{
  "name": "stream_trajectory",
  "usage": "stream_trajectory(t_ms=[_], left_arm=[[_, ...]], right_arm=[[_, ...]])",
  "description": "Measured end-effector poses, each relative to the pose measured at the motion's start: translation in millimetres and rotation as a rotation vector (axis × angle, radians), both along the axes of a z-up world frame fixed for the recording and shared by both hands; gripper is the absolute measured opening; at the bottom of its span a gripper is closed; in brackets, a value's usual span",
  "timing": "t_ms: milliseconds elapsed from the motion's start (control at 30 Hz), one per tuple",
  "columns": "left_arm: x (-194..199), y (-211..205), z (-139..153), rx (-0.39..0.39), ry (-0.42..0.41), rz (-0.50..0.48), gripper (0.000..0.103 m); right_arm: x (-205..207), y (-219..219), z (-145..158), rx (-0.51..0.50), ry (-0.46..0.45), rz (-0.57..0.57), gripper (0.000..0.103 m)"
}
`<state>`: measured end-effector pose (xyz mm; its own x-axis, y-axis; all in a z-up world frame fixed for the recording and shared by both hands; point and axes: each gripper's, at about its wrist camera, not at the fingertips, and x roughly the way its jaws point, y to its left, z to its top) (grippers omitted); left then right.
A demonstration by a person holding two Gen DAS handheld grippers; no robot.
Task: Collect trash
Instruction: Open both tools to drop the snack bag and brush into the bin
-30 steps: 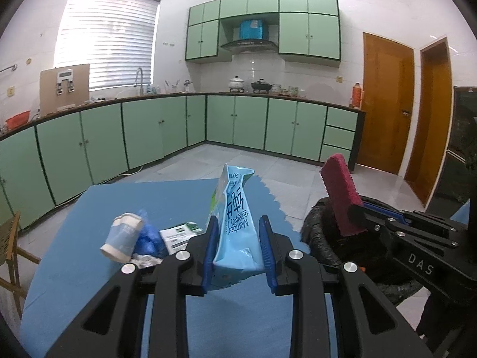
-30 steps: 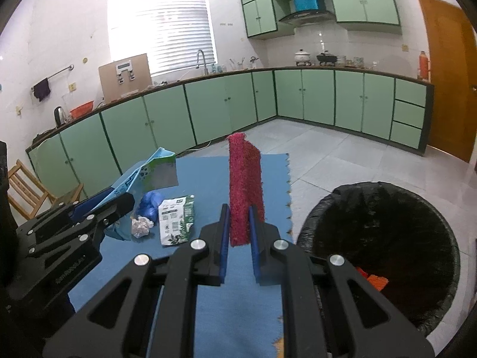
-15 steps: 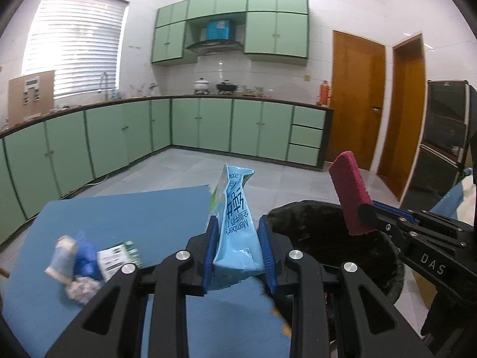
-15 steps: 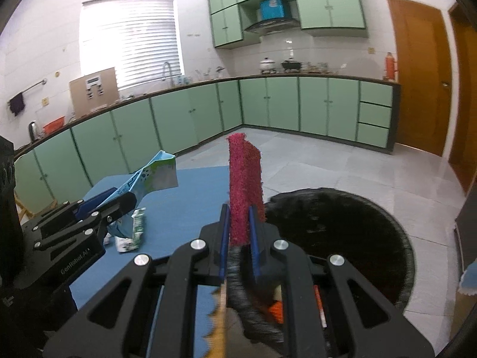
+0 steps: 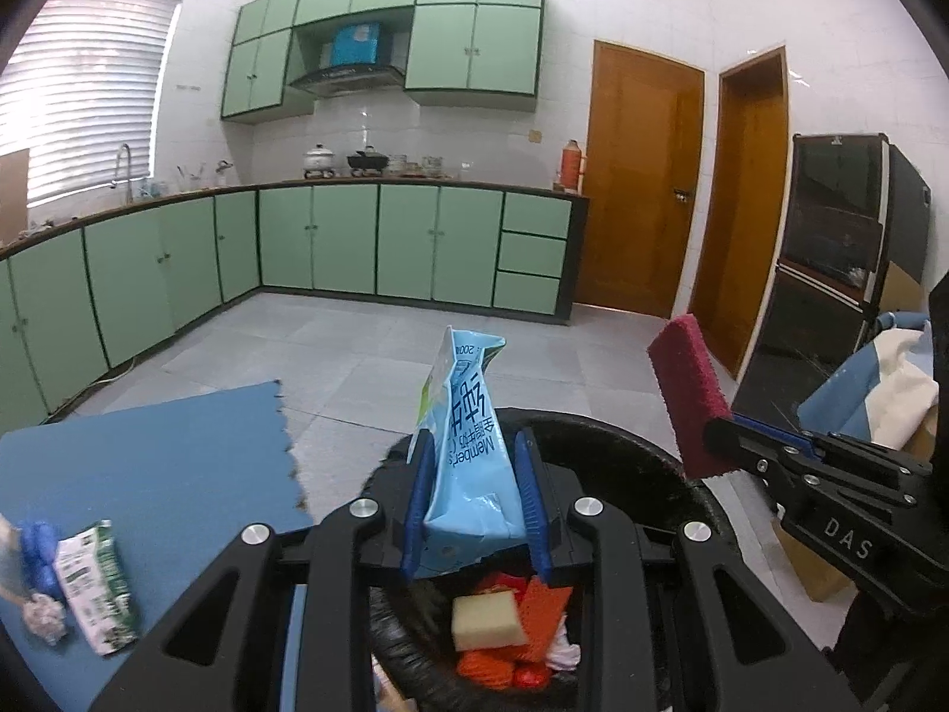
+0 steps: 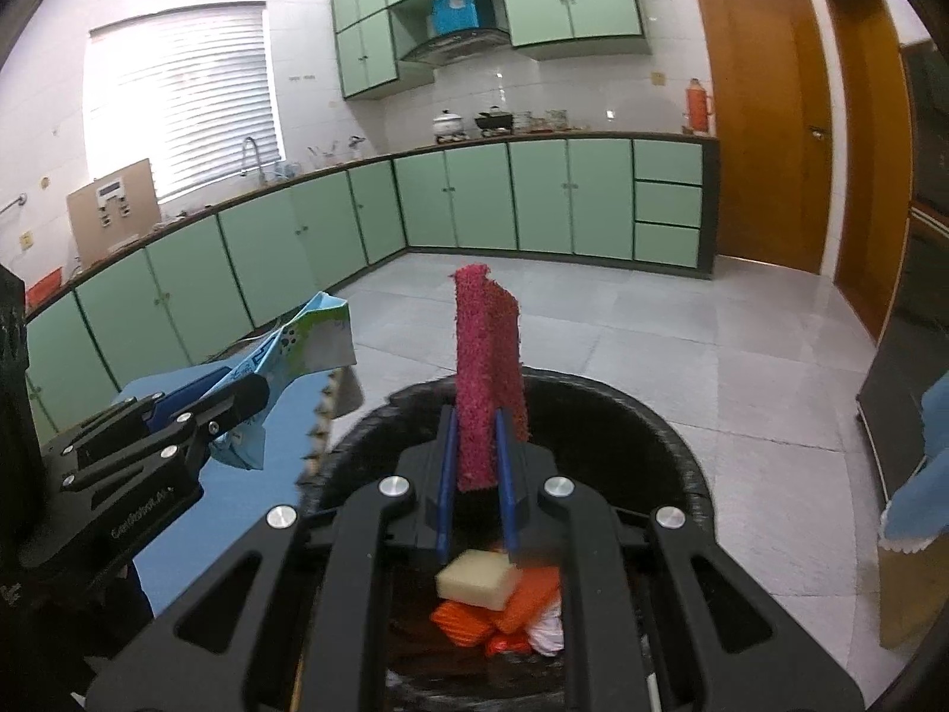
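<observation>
My left gripper (image 5: 473, 463) is shut on a light blue milk carton (image 5: 468, 445) and holds it upright over the black-lined trash bin (image 5: 623, 445). My right gripper (image 6: 477, 445) is shut on a dark red scouring pad (image 6: 487, 368) and holds it over the same bin (image 6: 640, 421). The bin holds a pale yellow sponge (image 6: 474, 578) and orange pieces (image 6: 528, 596). Each gripper shows in the other's view: the right one (image 5: 735, 445) with the pad, the left one (image 6: 237, 397) with the carton.
A blue foam mat (image 5: 148, 463) lies left of the bin with a green-white carton (image 5: 95, 584), a blue wad (image 5: 38, 552) and a crumpled tissue (image 5: 44, 626). Green cabinets (image 5: 379, 243) line the walls. A black appliance (image 5: 830, 273) and wooden doors (image 5: 640, 184) stand at the right.
Both grippers have swung right from above the blue mat to above the trash bin, still holding the carton and the pad. The bin's contents now show below the fingers.
</observation>
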<state>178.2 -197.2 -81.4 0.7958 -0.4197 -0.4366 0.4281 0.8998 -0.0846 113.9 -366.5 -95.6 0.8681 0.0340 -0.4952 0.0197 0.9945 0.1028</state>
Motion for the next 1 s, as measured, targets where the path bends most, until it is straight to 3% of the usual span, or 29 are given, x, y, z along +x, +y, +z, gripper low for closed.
stream_trajectory(t_ms=[400, 500, 567, 600, 700, 733, 767, 900, 1000], left_arm=[[42, -52, -34, 0.055, 0.085, -0.042, 0.028], [52, -61, -36, 0.065, 0.103, -0.057, 0.031], [52, -61, -37, 0.062, 0.102, -0.061, 0.045], [52, -58, -37, 0.058, 0.095, -0.057, 0.051], [50, -50, -36, 0.055, 0.09, -0.049, 0.055], [50, -45, -35, 0.051, 0.089, -0.044, 0.058], [49, -40, -33, 0.048, 0.086, -0.032, 0.06], [46, -15, -24, 0.026, 0.08, -0.003, 0.076], [37, 9, -17, 0.027, 0.056, 0.014, 0.079]], right_arm=[[27, -42, -45, 0.019, 0.087, -0.058, 0.012], [32, -44, -52, 0.021, 0.106, -0.07, 0.018], [34, -46, -57, 0.016, 0.119, -0.086, 0.041], [34, -47, -59, 0.015, 0.118, -0.096, 0.045], [30, -47, -61, 0.006, 0.114, -0.124, 0.066], [29, -47, -61, 0.0, 0.111, -0.14, 0.08], [26, -46, -60, -0.009, 0.105, -0.166, 0.087], [18, -42, -57, -0.007, 0.094, -0.175, 0.092], [13, -31, -52, 0.0, 0.091, -0.167, 0.093]])
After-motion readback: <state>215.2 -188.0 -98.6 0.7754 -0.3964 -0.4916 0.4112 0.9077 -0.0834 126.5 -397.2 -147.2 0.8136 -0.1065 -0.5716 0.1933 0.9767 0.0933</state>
